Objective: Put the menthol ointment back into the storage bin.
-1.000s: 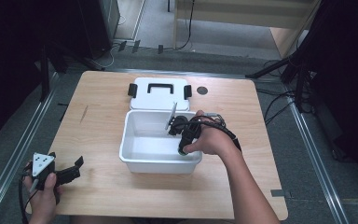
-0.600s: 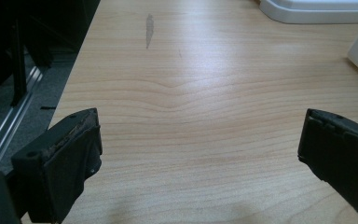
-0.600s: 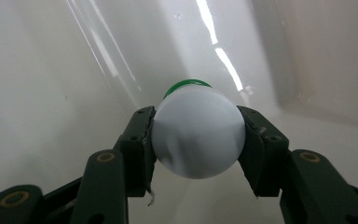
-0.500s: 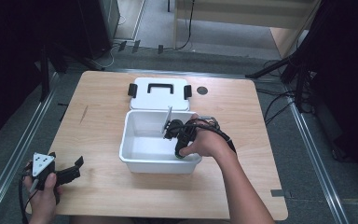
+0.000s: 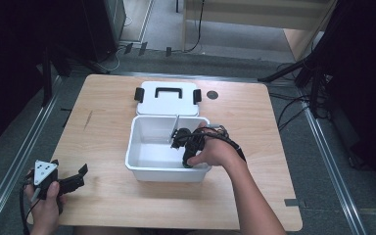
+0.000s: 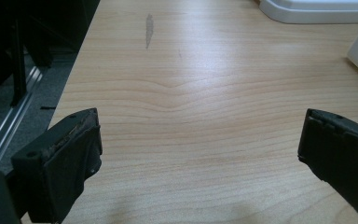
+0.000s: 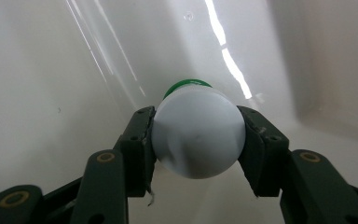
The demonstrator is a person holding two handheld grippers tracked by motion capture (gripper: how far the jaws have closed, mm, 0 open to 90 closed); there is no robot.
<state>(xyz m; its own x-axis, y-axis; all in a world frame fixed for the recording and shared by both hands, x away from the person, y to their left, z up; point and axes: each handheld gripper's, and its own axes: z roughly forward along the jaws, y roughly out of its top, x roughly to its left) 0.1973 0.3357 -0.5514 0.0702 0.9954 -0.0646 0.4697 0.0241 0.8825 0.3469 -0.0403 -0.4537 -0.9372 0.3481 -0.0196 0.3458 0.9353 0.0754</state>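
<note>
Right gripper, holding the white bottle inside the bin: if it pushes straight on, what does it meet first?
Most likely the white plastic bin itself: the right gripper points the white, green-capped bottle at its inner surface. Wall or floor, depth is unclear.

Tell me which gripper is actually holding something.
The right gripper, down inside the white bin: its jaws clamp a white bottle with a green cap. The left gripper stands open over the table.

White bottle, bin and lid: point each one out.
white bottle (image 7: 198,135): right gripper view, rounded base between the jaws.
white bin (image 5: 149,171): high view, near outer wall.
lid (image 5: 149,100): high view, flat top left of its handle.
</note>
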